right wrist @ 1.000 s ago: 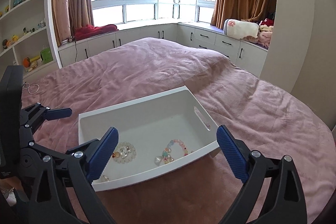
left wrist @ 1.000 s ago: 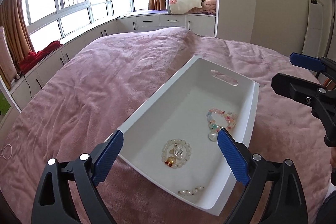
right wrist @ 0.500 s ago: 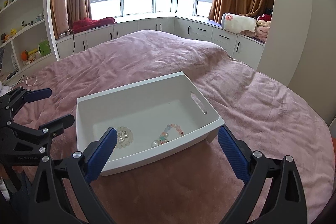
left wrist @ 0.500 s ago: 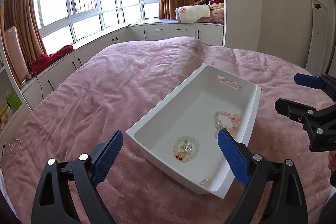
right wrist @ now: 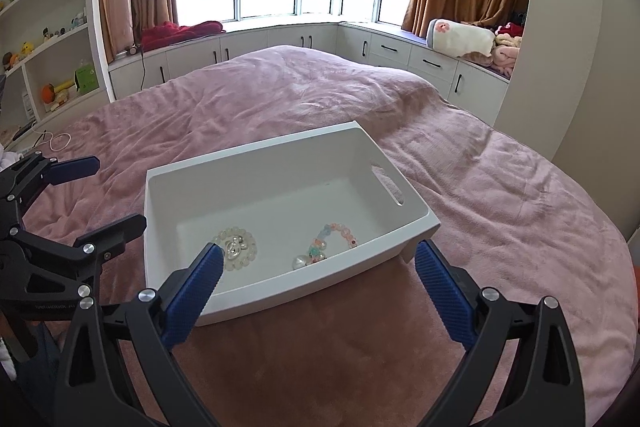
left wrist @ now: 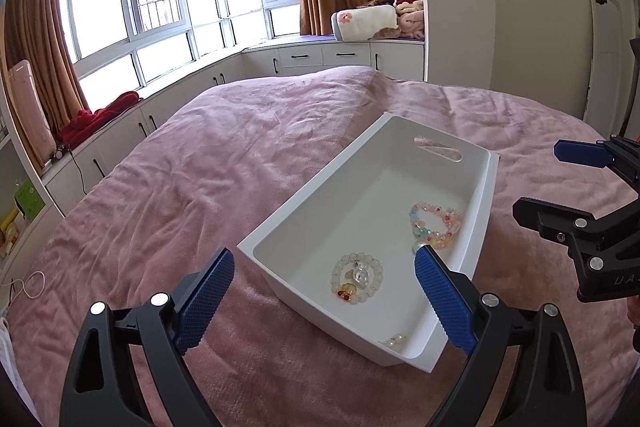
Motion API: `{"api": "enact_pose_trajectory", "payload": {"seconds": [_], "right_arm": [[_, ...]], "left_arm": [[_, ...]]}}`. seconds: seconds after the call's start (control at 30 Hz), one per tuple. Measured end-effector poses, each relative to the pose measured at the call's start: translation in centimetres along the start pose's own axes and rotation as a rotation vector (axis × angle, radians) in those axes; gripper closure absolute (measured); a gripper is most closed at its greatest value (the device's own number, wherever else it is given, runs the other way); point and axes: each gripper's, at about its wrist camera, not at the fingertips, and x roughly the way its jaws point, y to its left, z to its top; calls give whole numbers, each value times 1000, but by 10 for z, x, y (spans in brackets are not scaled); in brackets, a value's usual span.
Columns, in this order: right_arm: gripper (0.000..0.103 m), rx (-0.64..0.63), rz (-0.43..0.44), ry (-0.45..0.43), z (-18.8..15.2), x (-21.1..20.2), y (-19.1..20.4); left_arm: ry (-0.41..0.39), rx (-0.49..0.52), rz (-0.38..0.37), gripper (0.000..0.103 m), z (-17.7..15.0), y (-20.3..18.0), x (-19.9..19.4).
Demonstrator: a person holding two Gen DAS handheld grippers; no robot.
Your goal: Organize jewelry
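Observation:
A white plastic bin with a handle slot rests on the pink bed cover. Inside lie a pale bead bracelet with a clear charm, a pastel multicoloured bead bracelet and a small strand of clear beads near the bin's close corner. My left gripper hangs open just short of the bin, nothing between its fingers. My right gripper is open too, over the bin's near wall, empty. Each gripper shows in the other's view, the right one and the left one.
The pink bed cover spreads widely around the bin. White window-seat cabinets run along the far side with a red cloth and folded blankets. Shelves with toys stand at the left.
Both grippers have drawn back and up from the bin, so it looks smaller and farther. The jewelry stays in the bin. Both jaws stay open.

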Motion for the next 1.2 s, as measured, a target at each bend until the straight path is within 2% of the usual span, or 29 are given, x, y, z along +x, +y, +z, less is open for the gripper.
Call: {"api": "enact_pose_trajectory", "payload": {"seconds": [0.83, 1.2], "right_arm": [[8, -2, 0, 1, 0, 2, 4], [8, -2, 6, -28, 0, -2, 4]], "left_arm": [[2, -19, -11, 10, 5, -1, 4], [-11, -29, -9, 10, 3, 4, 3]]}}
